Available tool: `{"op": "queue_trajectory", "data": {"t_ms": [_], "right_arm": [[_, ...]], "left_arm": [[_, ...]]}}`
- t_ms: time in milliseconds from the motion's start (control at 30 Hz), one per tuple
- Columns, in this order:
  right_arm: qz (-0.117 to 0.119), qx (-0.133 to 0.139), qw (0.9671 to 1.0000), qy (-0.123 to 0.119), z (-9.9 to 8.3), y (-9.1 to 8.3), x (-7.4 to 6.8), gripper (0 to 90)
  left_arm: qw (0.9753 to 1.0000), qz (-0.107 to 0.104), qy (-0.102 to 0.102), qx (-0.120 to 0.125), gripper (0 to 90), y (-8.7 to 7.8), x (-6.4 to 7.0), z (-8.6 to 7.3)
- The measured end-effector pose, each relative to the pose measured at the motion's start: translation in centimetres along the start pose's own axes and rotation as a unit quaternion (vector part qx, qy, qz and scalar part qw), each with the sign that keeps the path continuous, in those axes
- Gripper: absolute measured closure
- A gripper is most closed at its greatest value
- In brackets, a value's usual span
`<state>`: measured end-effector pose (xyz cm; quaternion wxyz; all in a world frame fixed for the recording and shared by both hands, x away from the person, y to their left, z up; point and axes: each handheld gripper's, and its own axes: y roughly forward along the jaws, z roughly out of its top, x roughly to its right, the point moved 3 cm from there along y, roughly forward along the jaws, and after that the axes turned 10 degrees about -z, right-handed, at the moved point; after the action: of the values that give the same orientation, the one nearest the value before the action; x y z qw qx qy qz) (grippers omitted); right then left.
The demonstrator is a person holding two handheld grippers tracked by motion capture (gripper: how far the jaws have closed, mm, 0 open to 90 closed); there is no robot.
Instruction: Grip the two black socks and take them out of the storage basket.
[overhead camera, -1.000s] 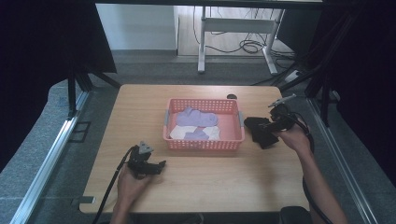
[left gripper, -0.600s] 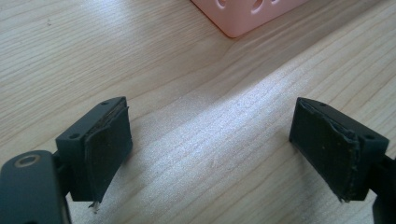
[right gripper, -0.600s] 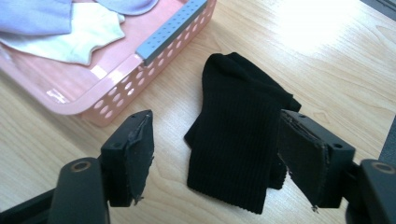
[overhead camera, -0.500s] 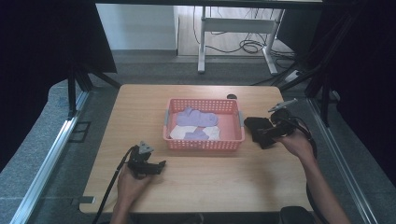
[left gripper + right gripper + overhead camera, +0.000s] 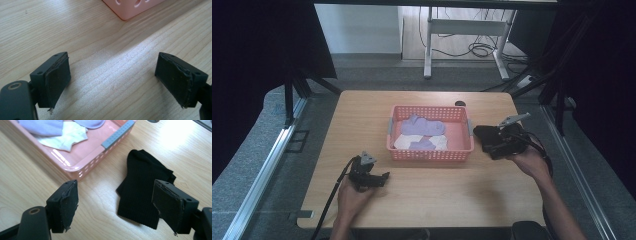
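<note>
A pink plastic basket (image 5: pixel 430 154) stands mid-table and holds purple socks (image 5: pixel 422 125) and a white sock (image 5: pixel 404 142). A black sock (image 5: pixel 143 192) lies flat on the wood just right of the basket, also visible as a dark shape, the black sock (image 5: pixel 481 132). My right gripper (image 5: pixel 117 205) hovers over the sock's near end, open, one jaw above the sock and one above bare wood. From above, the right gripper (image 5: pixel 494 144) points left at the basket's right end. My left gripper (image 5: pixel 115 80) is open over bare table near the basket's front left corner (image 5: pixel 130 7); in the high view the left gripper (image 5: pixel 383 176) is low at the front left.
The basket has a grey handle (image 5: pixel 117 133) on the side facing the sock. A small dark disc (image 5: pixel 459 104) lies on the wooden table (image 5: pixel 437 195) behind the basket. Beyond the table stand a white desk frame (image 5: pixel 462 30) and floor cables.
My right gripper has drifted a little toward the person's side and lower over the black sock. The left gripper has stayed where it was.
</note>
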<state>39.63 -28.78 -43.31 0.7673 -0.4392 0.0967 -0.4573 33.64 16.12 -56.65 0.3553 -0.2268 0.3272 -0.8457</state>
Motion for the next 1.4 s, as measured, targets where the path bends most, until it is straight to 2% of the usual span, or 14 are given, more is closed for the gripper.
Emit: {"op": "queue_trajectory", "data": {"t_ms": [367, 600, 967, 1167, 1400], "right_arm": [[0.02, 0.01, 0.9996, -0.015, -0.2, -0.2, -2.1, 20.9], [0.037, 0.01, 0.9991, -0.02, -0.7, 0.4, -3.4, 20.5], [0.057, 0.006, 0.9978, -0.032, -1.9, 2.2, -5.6, 19.2], [0.065, 0.006, 0.9974, -0.031, -2.6, 3.1, -6.5, 18.4], [0.066, -0.003, 0.9974, -0.03, -3.7, 4.4, -7.4, 15.8]], "left_arm": [[1.0, 0.0, 0.001, 0.0, 12.7, 0.0, 0.0, 0.0], [1.0, 0.0, 0.001, 0.0, 12.7, 0.0, 0.0, 0.0], [1.0, 0.0, 0.001, 0.0, 12.7, 0.0, 0.0, 0.0], [1.0, 0.0, -0.001, 0.001, 12.7, 0.0, 0.0, 0.0], [1.0, 0.0, -0.003, 0.002, 12.7, 0.0, 0.1, 0.0]]}}
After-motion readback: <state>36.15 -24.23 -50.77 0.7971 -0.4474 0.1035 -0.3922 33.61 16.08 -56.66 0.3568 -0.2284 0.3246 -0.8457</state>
